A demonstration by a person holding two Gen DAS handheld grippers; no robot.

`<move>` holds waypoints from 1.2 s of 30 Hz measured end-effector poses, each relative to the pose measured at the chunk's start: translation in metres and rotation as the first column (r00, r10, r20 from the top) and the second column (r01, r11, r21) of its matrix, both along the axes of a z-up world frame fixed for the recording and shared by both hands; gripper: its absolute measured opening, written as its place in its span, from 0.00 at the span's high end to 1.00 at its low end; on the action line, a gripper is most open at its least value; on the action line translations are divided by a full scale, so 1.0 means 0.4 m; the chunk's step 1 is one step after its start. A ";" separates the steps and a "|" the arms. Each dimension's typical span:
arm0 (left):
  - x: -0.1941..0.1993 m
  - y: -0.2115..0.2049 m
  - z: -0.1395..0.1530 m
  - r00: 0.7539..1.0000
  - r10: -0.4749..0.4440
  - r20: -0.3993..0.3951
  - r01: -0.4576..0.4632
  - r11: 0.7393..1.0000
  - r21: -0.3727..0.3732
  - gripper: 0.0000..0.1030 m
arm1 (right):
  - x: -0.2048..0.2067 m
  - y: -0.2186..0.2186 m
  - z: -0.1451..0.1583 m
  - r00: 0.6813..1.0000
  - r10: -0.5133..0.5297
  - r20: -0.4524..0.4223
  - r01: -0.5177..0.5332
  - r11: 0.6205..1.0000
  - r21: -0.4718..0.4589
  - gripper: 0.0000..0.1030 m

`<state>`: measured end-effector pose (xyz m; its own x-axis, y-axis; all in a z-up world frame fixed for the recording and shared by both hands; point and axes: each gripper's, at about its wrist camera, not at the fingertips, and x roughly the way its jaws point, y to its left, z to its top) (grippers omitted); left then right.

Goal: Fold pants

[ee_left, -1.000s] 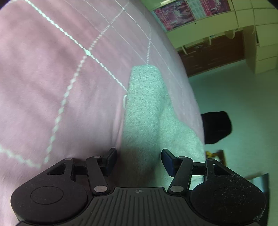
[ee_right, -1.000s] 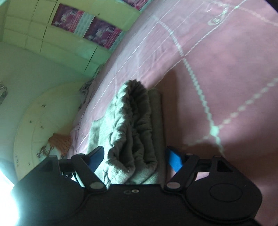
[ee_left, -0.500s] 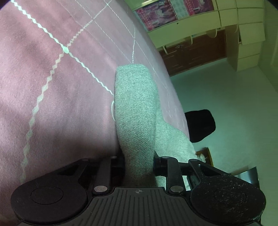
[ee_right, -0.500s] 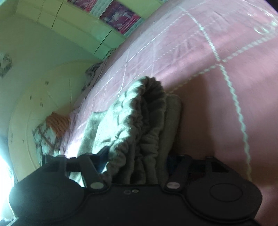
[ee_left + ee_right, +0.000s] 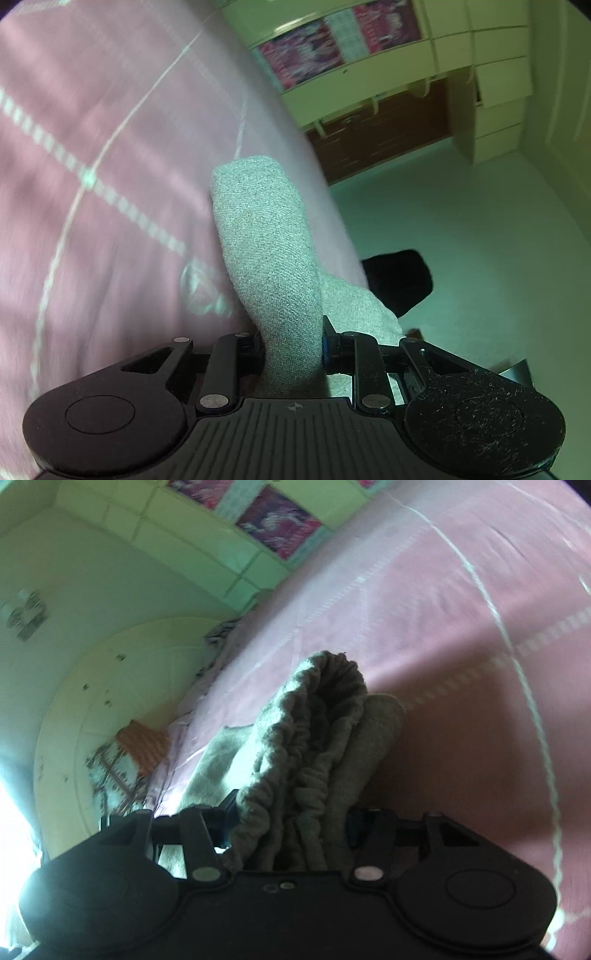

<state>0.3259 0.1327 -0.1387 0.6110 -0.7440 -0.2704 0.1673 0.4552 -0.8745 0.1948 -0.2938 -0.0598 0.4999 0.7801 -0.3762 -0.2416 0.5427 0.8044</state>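
Observation:
The grey pants (image 5: 269, 254) lie on a pink bedspread (image 5: 92, 221). In the left wrist view my left gripper (image 5: 291, 349) is shut on a smooth folded end of the pants, which rises between the jaws. In the right wrist view my right gripper (image 5: 288, 823) is shut on the gathered elastic waistband of the pants (image 5: 306, 746), bunched in thick folds between the jaws. More grey fabric trails off to the left behind the waistband. The fingertips of both grippers are hidden by cloth.
The pink bedspread (image 5: 461, 646) has white stitched lines. The bed edge drops to a green floor (image 5: 461, 240) with a black object (image 5: 399, 280) on it. Cream cabinets (image 5: 369, 85) stand beyond. A round headboard (image 5: 110, 701) and patterned cloth (image 5: 129, 760) lie left.
Both grippers were open around the pants a second ago and have closed on them. Both now lift their ends, and the bedspread blurs with the motion.

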 end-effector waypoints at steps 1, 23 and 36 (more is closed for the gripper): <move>0.007 0.014 0.013 1.000 0.011 0.015 -0.011 1.000 -0.014 0.77 | 0.006 0.001 0.015 1.000 0.010 0.013 -0.010 1.000 -0.001 0.51; 0.293 0.179 -0.051 0.983 0.154 -0.102 -0.141 0.982 0.123 0.72 | 0.428 0.165 -0.098 0.986 -0.005 -0.169 0.003 1.000 -0.011 0.39; 0.225 0.149 -0.020 0.977 0.178 -0.114 -0.151 0.965 0.215 0.67 | 0.384 0.151 -0.081 0.982 -0.024 -0.189 0.019 0.999 -0.028 0.34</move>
<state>0.4159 0.1922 -0.1467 0.6694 -0.5566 -0.4920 -0.0351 0.6379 -0.7693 0.3485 -0.2334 -0.0922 0.4341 0.7586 -0.4859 -0.0743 0.5677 0.8199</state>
